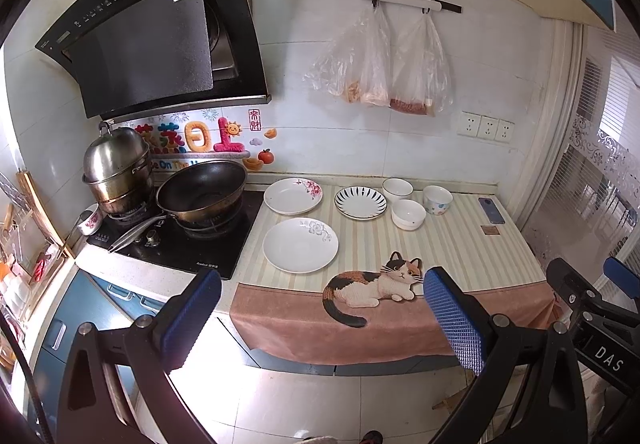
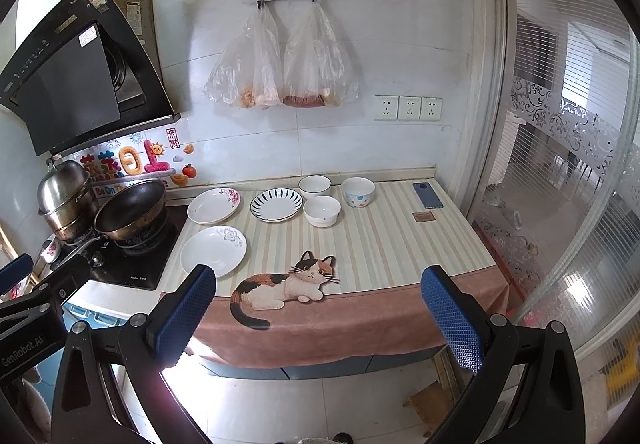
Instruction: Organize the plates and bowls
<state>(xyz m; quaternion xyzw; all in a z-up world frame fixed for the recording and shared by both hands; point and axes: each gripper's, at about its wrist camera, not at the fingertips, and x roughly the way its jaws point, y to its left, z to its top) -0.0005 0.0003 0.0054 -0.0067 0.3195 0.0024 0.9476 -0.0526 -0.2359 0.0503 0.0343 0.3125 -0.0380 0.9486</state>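
Jaws of left gripper (image 1: pixel 322 318) and right gripper (image 2: pixel 318 314) spread wide, holding nothing, short of the tabletop (image 2: pixel 384 244). Behind the cat picture (image 2: pixel 286 286): three plates (image 2: pixel 213 251) toward the stove (image 2: pixel 132 256), three bowls (image 2: pixel 322 210) grouped beside the striped plate (image 2: pixel 276 205).
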